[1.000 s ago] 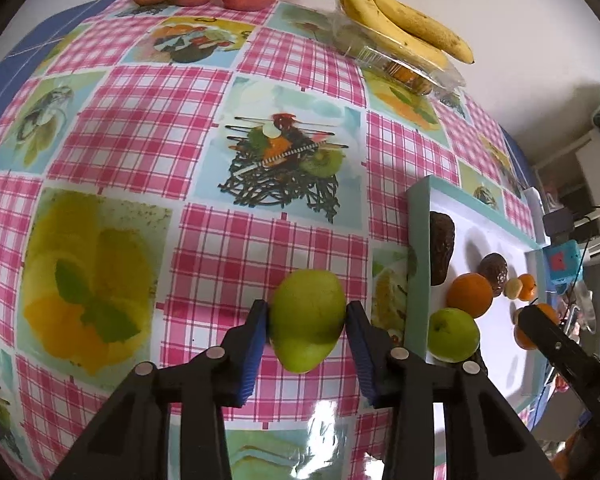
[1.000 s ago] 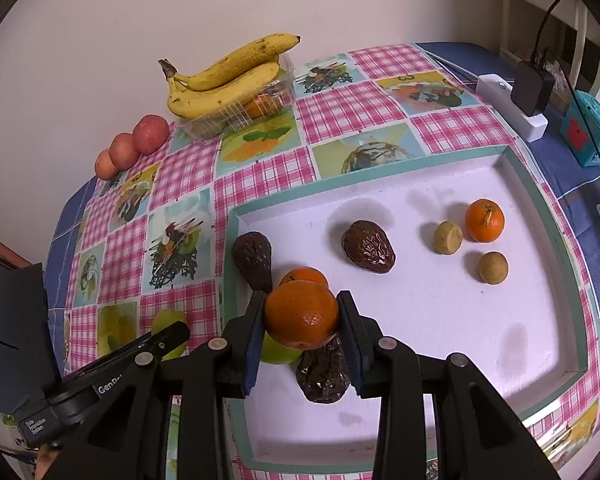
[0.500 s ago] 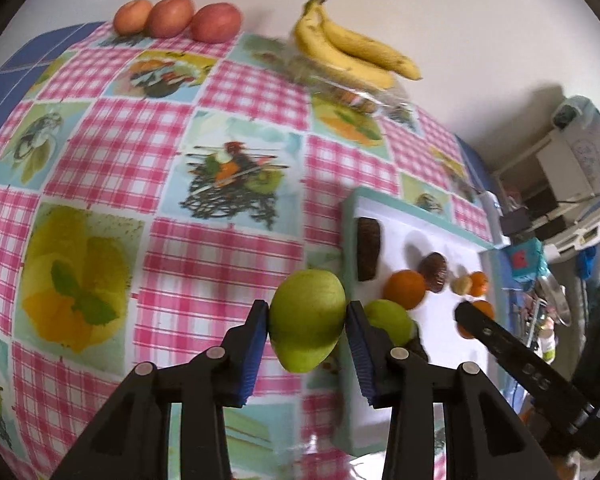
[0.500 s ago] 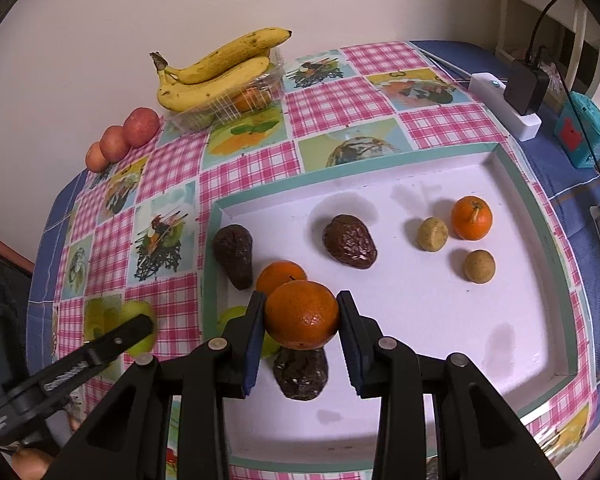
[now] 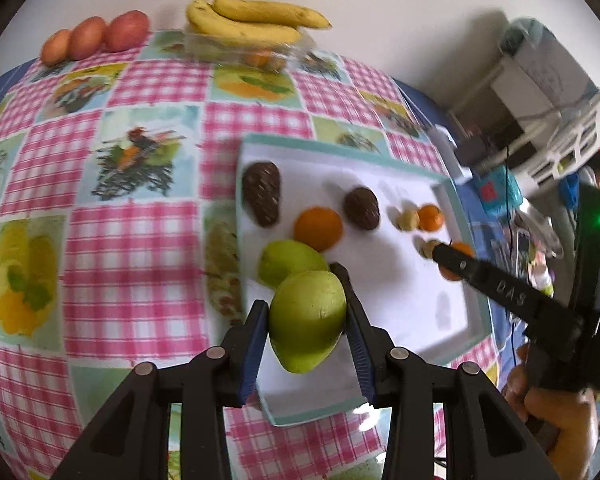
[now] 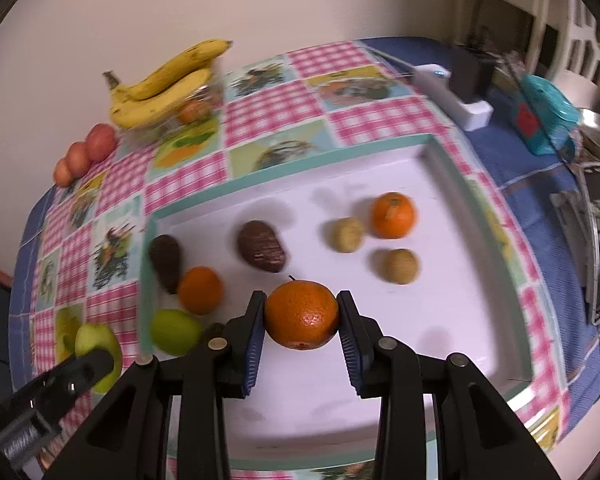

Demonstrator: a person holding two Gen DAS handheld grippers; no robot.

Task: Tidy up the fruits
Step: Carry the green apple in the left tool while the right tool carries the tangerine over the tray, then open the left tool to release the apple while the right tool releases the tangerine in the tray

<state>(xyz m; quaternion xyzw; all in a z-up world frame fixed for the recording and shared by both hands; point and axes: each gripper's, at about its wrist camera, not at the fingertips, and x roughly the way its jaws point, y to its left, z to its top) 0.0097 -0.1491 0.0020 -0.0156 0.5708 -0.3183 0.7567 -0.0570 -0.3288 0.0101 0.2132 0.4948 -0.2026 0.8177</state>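
My left gripper (image 5: 306,328) is shut on a green mango (image 5: 306,322), held above the near left corner of the white tray (image 5: 440,184). My right gripper (image 6: 302,322) is shut on an orange (image 6: 302,316) over the tray's middle (image 6: 440,320). On the tray lie another green mango (image 5: 286,260), an orange (image 5: 318,227), two dark brown fruits (image 5: 262,192) (image 5: 362,208), two small tan fruits (image 6: 347,234) (image 6: 399,266) and a tangerine (image 6: 393,214). The right gripper's arm (image 5: 500,288) reaches in from the right in the left wrist view.
Bananas (image 5: 256,20) lie on a clear plastic box (image 5: 256,56) at the table's far edge, with three reddish fruits (image 5: 96,34) to their left. A white power strip (image 6: 452,92) and a teal device (image 6: 544,116) lie right of the tray on blue cloth. A hand (image 5: 556,408) holds the right gripper.
The left gripper carried the green mango rightwards from the checked cloth to over the tray's corner. The right gripper carried its orange towards the tray's middle, away from the fruits at the left side.
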